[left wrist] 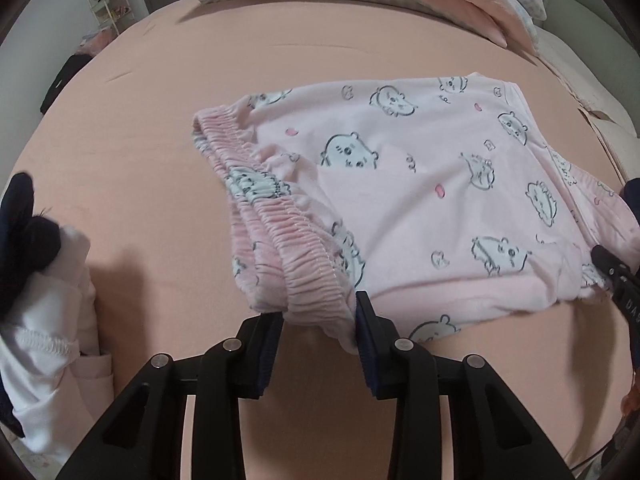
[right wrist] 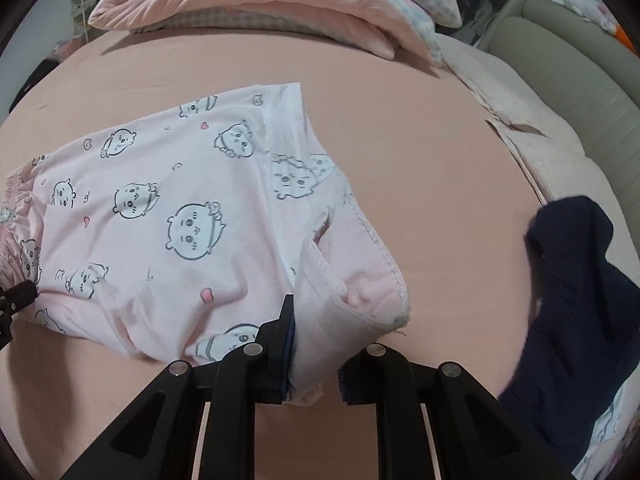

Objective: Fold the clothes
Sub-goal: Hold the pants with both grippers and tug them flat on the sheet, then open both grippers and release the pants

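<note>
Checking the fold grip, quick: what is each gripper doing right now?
Left gripper: shut on the pink pyjama shorts, at the waistband.
Right gripper: shut on the shorts' hem end.

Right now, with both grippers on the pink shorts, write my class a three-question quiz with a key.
1. True or false: the shorts lie on a pink sheet.
2. Which part does the left gripper hold: A waistband, B leg hem?
3. What dark item lies right of the right gripper?

Key: 1 true. 2 A. 3 a navy garment.
</note>
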`<state>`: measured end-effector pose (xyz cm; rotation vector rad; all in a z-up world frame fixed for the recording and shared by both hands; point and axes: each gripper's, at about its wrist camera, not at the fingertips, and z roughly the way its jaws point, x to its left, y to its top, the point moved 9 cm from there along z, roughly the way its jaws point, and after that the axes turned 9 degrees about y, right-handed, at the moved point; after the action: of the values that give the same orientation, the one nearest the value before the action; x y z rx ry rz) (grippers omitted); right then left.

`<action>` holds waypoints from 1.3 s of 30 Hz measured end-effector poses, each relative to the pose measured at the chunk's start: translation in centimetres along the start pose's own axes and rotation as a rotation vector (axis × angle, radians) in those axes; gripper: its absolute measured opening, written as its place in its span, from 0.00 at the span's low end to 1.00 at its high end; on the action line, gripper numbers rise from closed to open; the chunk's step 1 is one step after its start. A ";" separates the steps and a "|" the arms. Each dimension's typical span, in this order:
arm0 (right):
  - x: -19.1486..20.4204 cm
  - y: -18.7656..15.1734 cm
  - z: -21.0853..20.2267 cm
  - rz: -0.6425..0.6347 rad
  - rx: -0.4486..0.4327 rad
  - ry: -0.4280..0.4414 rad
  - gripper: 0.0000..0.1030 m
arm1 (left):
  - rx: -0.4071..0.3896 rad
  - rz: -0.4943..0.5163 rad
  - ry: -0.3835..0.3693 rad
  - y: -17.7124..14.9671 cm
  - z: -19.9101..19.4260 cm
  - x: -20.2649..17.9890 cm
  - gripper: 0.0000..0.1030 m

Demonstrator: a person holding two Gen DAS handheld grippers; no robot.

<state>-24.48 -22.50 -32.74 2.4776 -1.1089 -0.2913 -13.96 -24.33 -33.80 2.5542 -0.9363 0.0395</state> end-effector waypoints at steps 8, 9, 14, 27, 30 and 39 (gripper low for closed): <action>-2.4 -1.8 -1.6 0.022 0.018 0.019 0.13 | -0.006 -0.012 -0.023 -0.2 -1.2 0.6 0.26; -2.6 -2.1 -1.7 0.038 0.021 0.030 0.13 | -0.004 -0.019 -0.027 -0.5 -1.2 0.9 0.26; -3.6 -3.1 -2.3 0.186 0.004 0.179 0.18 | 0.020 -0.124 -0.110 -2.6 -1.9 1.8 0.27; -5.6 -3.7 -4.3 0.266 -0.058 0.226 0.54 | 0.040 -0.237 -0.226 -6.6 -4.1 3.1 0.63; -5.3 -4.2 -4.6 0.276 -0.060 0.230 0.54 | 0.016 -0.254 -0.249 -6.5 -4.8 3.2 0.63; -5.3 -4.9 -4.9 0.491 -0.058 0.440 0.55 | 0.050 -0.288 -0.332 -6.8 -4.8 2.0 0.63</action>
<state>-23.07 -14.21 -30.40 1.9912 -1.4209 0.3433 -7.57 -18.97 -31.63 2.7680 -0.6735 -0.4623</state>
